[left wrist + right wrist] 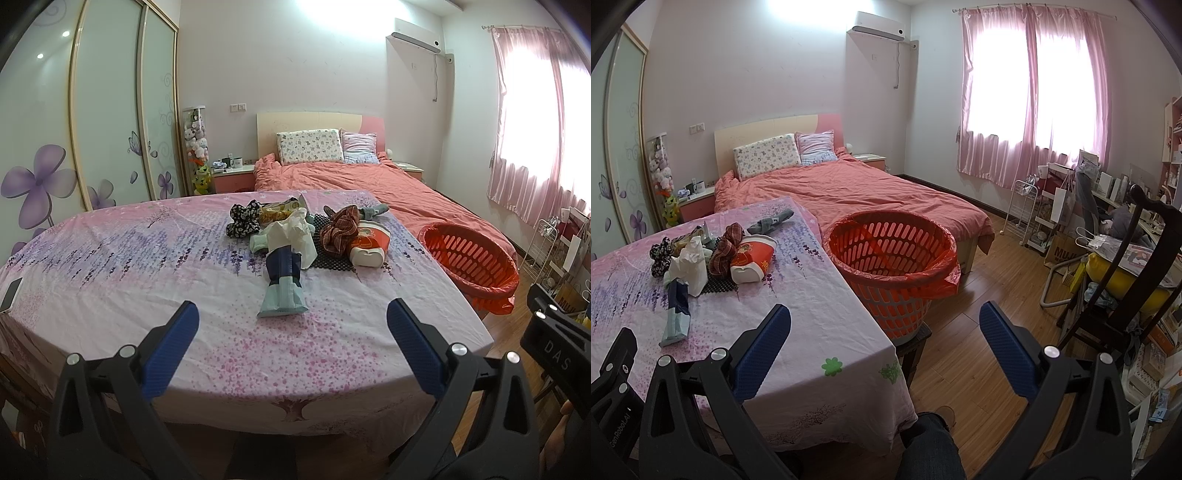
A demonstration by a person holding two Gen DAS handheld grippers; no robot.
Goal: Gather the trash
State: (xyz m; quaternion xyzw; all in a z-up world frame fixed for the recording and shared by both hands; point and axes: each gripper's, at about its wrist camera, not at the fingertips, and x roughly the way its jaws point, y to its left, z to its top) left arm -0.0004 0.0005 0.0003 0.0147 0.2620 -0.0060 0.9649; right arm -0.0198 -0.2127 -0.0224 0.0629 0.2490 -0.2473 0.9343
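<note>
while both tools are held above near table edge, left gripper [291, 332] is seen spread wide, nothing between its blue pads; right gripper [884, 334] likewise spread, empty. past them, blue-and-mint wrapper [282, 286] is laid on floral tablecloth [110, 266]. further on, crumpled tissue [291, 236], red-and-white cup [369, 245], scrunchies are piled together. red-lined basket [892, 254] is placed on stool beside table's right edge.

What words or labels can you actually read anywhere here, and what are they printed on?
"DAS": white letters on the right claw's black body; it may run on past the edge.
"GenRobot.AI": on the left claw's black body.
"MUJ": on the brown paper bag, the rest hidden.
Red cup: print too blurred to read.
Snack packet: no legible text.
</note>
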